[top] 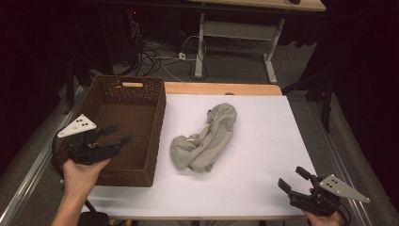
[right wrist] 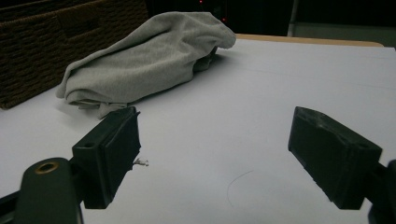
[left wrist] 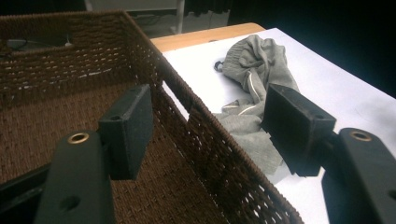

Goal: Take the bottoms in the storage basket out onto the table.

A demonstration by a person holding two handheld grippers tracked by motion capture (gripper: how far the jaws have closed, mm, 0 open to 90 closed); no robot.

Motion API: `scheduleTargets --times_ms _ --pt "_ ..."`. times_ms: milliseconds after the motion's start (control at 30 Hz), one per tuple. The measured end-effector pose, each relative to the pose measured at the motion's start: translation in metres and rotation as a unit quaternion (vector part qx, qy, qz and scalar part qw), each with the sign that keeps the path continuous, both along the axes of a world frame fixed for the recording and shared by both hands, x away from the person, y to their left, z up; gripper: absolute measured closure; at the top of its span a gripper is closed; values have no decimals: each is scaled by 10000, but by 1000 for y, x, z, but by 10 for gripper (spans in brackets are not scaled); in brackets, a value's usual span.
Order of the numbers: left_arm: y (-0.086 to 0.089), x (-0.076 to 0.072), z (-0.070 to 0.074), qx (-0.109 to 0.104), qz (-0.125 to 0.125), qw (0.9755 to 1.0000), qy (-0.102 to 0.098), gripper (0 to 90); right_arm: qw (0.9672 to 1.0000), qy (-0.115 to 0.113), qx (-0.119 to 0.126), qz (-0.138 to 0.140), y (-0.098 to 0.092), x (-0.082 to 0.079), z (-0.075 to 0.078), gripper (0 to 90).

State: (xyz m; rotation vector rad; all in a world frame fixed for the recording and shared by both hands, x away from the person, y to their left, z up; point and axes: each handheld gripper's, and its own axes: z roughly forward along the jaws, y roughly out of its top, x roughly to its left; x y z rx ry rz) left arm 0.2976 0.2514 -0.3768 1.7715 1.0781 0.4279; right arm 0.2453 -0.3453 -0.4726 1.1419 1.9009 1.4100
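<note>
A tangle of cables lies on the floor beneath a desk.

My tabletop is covered by a white sheet, with a strip of bare wood showing along its far edge. On the left side sits a brown woven basket, its right wall running beside the white area. Just right of the basket, near the middle, lies a crumpled grey garment, stretched from near me toward the far edge, close to the basket but not touching it.
</note>
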Motion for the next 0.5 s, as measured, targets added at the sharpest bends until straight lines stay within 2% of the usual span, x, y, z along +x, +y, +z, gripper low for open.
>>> scheduleTargets --times_ms 500 --pt "24 -23 -14 -238 293 9992 -109 326 10000 24 1 52 2 4 0 173"
